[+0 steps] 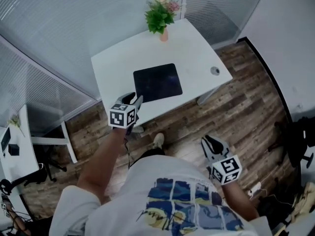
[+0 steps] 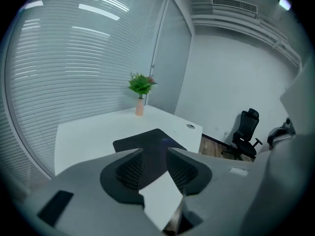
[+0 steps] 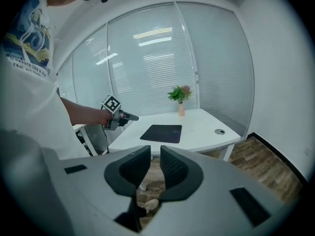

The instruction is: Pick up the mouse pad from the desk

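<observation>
**Mouse pad flat on the desk, not yet gripped**

The black mouse pad is seen lying flat on the white desk, near its front edge. A potted plant is set at the desk's far edge. The left gripper is held over the desk's front edge, just short of the pad, with its jaws moderately parted and nothing between them. The right gripper is held off the desk, above the wooden floor in front of it, with its jaws narrowly parted and empty.
</observation>
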Motion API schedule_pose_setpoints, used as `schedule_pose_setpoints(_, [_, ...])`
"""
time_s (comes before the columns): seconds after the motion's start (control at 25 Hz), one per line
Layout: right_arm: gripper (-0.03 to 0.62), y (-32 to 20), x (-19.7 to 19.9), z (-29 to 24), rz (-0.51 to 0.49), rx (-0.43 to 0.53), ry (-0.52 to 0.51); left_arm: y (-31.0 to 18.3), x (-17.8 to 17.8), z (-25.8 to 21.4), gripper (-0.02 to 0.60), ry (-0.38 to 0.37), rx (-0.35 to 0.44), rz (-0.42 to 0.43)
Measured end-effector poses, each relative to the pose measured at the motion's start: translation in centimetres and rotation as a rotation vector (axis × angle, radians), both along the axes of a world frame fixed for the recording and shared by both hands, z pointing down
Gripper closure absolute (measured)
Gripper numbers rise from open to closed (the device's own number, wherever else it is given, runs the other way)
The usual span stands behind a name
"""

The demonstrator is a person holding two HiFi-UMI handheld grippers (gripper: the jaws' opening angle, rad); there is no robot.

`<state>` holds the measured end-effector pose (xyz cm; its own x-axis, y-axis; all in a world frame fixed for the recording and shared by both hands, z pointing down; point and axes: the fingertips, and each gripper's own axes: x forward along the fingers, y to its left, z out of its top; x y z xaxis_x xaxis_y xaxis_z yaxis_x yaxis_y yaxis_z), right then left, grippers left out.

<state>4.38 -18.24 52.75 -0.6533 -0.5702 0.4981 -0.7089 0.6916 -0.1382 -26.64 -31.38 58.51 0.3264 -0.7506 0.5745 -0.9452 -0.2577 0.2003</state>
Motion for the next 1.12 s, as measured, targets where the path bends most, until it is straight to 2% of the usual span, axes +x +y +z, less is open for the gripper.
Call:
schedule_pose_setpoints(0.36, [0.536,-4.8,-1.3,0.0,0.101,-0.002,0.046,-8.4,-5.3,4.8,0.440,-0.012,-0.090,-0.001])
schedule_pose_setpoints(0.72, [0.534,-8.2,-2.8,0.5,0.163,-0.026,0.053,-14.1,-7.4,8.8,0.433,-0.061,-0.134,0.032])
schedule_pose_setpoints(1.12, [0.537,-9.5,-3.0,1.1,0.212,-0.074,0.074,-17.3,-9.0,13.6,0.410,-0.051,-0.191,0.025])
